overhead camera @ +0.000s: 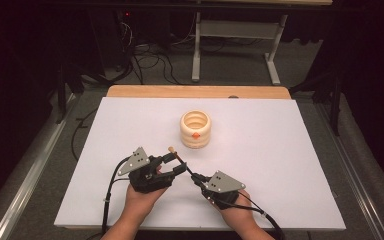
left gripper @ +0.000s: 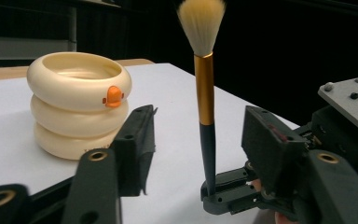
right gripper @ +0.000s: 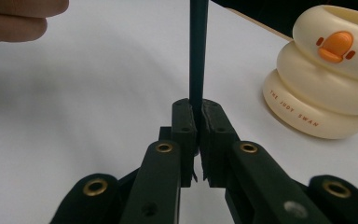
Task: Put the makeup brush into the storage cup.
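White tabletop: right gripper (right gripper: 196, 140) pinches the dark-handled, gold-ferruled makeup brush (left gripper: 205, 93) upright near the cream ringed duck-faced holder (overhead camera: 195, 129), left gripper (left gripper: 196, 154) spread around it; next, probably carry it to the holder's opening.

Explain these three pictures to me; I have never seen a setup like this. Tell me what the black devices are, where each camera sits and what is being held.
A person sits at a white table and holds a hand-worked two-jaw tool in each hand. The high view looks down from above: left tool, right tool. The other two pictures come from cameras riding on each tool, looking along its jaws. On the table stands a cream ringed holder with an orange duck beak. The right tool is clamped on the dark handle of a brush, which stands upright between the left tool's open jaws, without touching them.
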A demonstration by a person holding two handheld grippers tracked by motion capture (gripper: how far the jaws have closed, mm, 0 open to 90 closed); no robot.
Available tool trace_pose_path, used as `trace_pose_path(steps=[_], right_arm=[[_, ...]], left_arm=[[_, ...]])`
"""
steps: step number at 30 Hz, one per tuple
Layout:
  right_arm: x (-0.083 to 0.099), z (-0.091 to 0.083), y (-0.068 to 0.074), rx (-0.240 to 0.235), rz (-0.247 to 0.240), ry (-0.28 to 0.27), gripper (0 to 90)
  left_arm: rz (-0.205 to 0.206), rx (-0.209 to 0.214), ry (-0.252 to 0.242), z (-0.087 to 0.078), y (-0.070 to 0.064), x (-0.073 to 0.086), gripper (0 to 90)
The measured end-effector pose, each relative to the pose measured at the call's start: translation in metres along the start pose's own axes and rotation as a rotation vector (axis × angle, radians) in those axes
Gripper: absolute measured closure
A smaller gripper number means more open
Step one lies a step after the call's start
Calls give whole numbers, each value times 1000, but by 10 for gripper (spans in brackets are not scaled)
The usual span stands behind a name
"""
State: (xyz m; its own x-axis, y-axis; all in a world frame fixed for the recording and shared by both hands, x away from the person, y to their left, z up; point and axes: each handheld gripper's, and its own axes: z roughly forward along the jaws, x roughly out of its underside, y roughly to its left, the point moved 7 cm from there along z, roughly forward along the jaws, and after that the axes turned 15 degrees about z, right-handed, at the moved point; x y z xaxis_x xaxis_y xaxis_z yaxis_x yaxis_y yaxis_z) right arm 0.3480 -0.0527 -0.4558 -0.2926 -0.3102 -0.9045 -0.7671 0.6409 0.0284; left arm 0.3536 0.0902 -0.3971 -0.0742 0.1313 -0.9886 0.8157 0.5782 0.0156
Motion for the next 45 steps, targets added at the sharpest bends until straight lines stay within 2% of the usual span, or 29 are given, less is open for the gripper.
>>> trace_pose_path(steps=[5, 9, 17, 33, 36, 45], right_arm=[[0, 0, 0, 0, 5, 0, 878], [0, 0, 1, -2, 4, -1, 877], [0, 0, 1, -2, 7, -1, 877], [0, 1, 1, 0, -2, -1, 877], [1, 1, 1, 1, -4, 1, 877], [1, 1, 1, 6, -7, 7, 877]], left_arm=[[-8, 20, -3, 0, -1, 0, 556], [-28, 30, -14, -1, -1, 0, 585], [-36, 30, -23, -2, 0, 0, 668], [-24, 36, -26, -3, 0, 0, 748], [-18, 25, -28, -3, 1, 0, 754], [-22, 30, -30, -3, 0, 1, 787]])
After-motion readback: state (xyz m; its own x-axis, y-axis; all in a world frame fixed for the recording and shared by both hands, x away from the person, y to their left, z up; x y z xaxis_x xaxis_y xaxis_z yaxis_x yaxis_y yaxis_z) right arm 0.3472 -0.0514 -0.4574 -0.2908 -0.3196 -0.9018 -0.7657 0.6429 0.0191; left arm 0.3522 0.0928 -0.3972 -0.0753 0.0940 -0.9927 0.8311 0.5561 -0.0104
